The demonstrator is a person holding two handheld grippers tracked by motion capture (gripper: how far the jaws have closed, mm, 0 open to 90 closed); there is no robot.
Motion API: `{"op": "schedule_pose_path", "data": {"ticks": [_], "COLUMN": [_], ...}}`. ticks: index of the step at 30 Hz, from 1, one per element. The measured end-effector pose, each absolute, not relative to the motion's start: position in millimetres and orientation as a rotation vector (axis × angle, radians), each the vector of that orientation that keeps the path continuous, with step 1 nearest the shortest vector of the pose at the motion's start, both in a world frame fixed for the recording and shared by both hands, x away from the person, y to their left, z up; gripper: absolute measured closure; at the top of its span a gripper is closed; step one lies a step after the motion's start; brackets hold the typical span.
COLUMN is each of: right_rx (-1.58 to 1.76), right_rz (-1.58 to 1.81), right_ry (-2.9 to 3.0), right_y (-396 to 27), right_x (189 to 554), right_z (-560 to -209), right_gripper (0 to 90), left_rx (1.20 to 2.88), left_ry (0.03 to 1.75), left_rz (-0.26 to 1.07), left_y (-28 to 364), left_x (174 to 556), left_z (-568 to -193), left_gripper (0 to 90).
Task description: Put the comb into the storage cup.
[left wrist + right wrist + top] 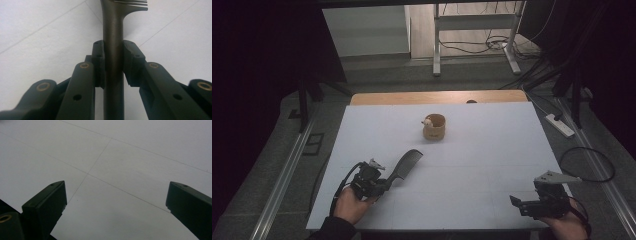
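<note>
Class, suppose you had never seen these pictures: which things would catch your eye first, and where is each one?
First, the dark comb, clamped by its handle in the left gripper at the near left of the white table. Next, the small wooden cup standing alone toward the far middle, something small and pale at its rim. The right gripper hangs open at the near right.

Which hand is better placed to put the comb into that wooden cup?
Left. The left gripper is shut on the comb handle, pointing toward the wooden cup. The right gripper sits open with nothing between its jaws, farther away.
</note>
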State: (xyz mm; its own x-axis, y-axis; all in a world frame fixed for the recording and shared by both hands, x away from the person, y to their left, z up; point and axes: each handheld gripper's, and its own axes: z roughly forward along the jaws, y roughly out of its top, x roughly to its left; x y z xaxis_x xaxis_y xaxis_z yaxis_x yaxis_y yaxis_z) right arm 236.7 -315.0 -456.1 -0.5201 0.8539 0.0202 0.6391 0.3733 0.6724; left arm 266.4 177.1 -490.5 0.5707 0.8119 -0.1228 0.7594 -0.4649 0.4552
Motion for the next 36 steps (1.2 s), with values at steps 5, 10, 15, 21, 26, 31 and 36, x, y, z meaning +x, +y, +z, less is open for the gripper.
{"op": "schedule_pose_path", "data": {"ticks": [5,10,15,21,26,31,36], "right_rx": [1.308,1.308,1.309,1.306,1.304,1.302,1.298], "right_rz": [0.908,0.907,0.908,0.909,0.910,0.913,0.925], "right_ry": [2.308,2.307,2.306,2.306,2.307,2.305,2.298], "right_y": [-315.0,-314.9,-315.0,-314.9,-314.7,-314.7,-315.0], "right_x": [236.7,236.8,236.7,236.6,236.5,236.2,235.5], "right_z": [-456.1,-456.1,-456.0,-456.0,-455.9,-455.7,-455.2], "right_gripper": [3.3,3.3,3.3,3.3,3.3,3.2,2.3], "left_rx": [2.323,2.296,2.259,2.205,2.195,2.189,2.148], "left_ry": [1.243,1.201,1.171,1.138,1.084,1.061,1.030], "left_rz": [0.177,0.200,0.223,0.238,0.238,0.264,0.270], "left_y": [177.7,176.9,179.0,180.6,178.9,177.4,178.1], "left_x": [264.3,260.6,257.2,253.1,250.2,247.9,245.1], "left_z": [-487.1,-482.6,-477.5,-472.4,-470.0,-467.6,-463.8], "left_gripper": [72.4,72.4,72.4,72.4,72.4,72.4,72.4]}}
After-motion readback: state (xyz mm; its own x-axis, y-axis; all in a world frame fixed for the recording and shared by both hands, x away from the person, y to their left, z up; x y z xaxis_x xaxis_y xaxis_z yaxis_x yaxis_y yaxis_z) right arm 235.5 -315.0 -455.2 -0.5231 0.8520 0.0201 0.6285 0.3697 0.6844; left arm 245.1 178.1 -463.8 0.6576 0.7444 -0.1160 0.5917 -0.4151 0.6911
